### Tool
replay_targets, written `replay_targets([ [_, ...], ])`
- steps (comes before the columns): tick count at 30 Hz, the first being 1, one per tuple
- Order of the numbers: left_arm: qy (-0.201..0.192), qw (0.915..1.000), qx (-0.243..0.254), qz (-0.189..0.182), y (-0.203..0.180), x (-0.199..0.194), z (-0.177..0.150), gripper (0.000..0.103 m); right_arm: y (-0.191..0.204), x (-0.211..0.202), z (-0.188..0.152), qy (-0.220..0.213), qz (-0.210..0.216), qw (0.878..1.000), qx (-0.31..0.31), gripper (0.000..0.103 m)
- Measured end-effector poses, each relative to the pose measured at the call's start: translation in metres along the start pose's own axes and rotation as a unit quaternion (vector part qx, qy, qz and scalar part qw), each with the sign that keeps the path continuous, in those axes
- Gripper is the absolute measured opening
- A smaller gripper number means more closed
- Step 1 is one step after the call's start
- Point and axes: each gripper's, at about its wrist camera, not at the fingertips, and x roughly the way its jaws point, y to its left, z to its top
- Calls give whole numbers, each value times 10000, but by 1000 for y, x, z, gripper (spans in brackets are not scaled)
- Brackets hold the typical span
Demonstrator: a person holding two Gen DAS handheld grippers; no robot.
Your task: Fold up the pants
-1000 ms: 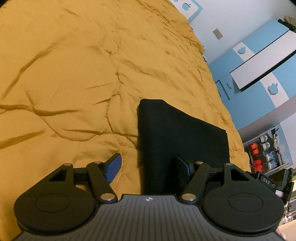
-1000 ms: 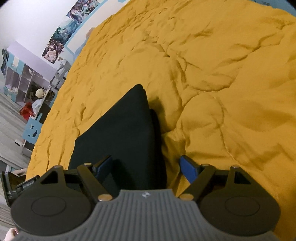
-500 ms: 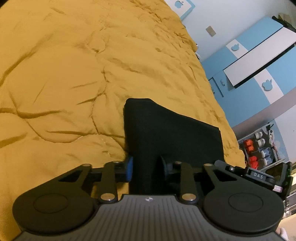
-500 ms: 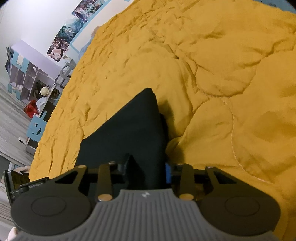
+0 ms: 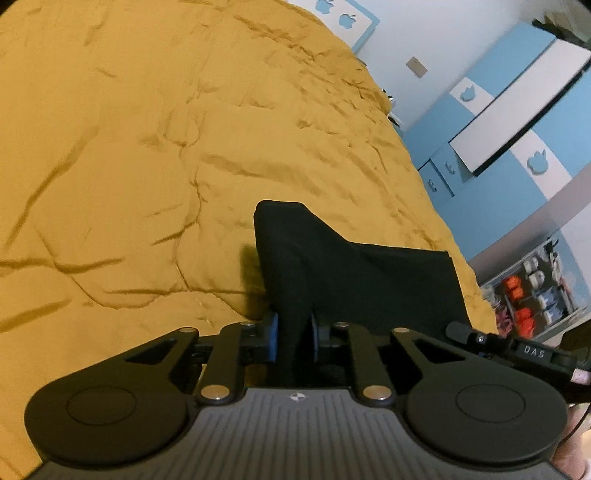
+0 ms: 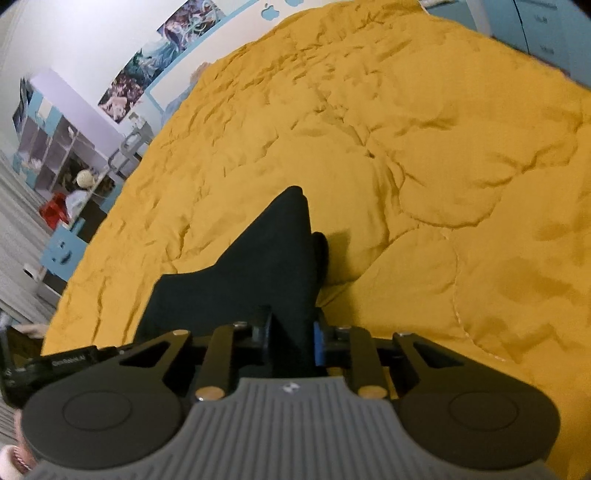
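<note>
1. Left gripper point(image 5: 293, 334): shown at lower centre of the left wrist view. Its jaws are nearly together and closing, with a bunched edge of the black pants point(image 5: 354, 273) between the blue pads point(image 5: 272, 334).

2. Right gripper point(image 6: 295, 338): shown at lower centre of the right wrist view. Its jaws are likewise narrow and closing on the opposite near edge of the pants point(image 6: 258, 269); dark cloth fills the gap between them.

3. Position of the garment: the pants lie partly folded on the yellow quilt point(image 5: 129, 155), at centre frame in both views. The gripped near corners are raised; the far part rests on the quilt.

4. Risk, slip: each grip appears to hold only a narrow bunch of cloth. If the pads have caught the top layer alone, the lower layers would probably stay on the quilt and the fold would open.

5. Risk, uneven lift: should one corner rise faster than the other, the fold line would likely skew and the layers shift out of register.

6. Risk, snagging: the quilt is soft and deeply creased. A jaw set too low could pinch quilt fabric with the pants and drag it upward; no view shows whether this has occurred.

7. Legible writing: "DAS" appears on the dark bar point(image 5: 532, 350) at lower right of the left wrist view. The printing on the matching bar point(image 6: 68, 360) at lower left of the right wrist view is too blurred to read.

8. Emblems: apple-shaped cut-outs mark the blue cabinets point(image 5: 535, 122) and the headboard point(image 5: 340, 18); no wording accompanies them.
</note>
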Motion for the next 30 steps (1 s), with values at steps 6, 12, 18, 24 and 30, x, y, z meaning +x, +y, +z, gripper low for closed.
replay_targets([
  [6, 113, 9996, -107, 231, 12, 0, 0, 18, 14, 11, 0, 54, 11, 9996, -267, 13],
  [12, 272, 9987, -389, 186, 24, 9, -3, 30, -24, 27, -5, 418, 274, 9982, 317, 37],
  [18, 537, 9940, -939, -167, 45, 18, -6, 56, -62, 38, -10, 775, 850, 9870, 1123, 49],
  [24, 618, 9870, -1397, -496, 63, 31, -8, 57, -73, 55, -16, 899, 1205, 9776, 1470, 50],
  [30, 553, 9840, -1525, -741, 67, 36, -10, 37, -79, 63, -19, 850, 1568, 9662, 1863, 33],
])
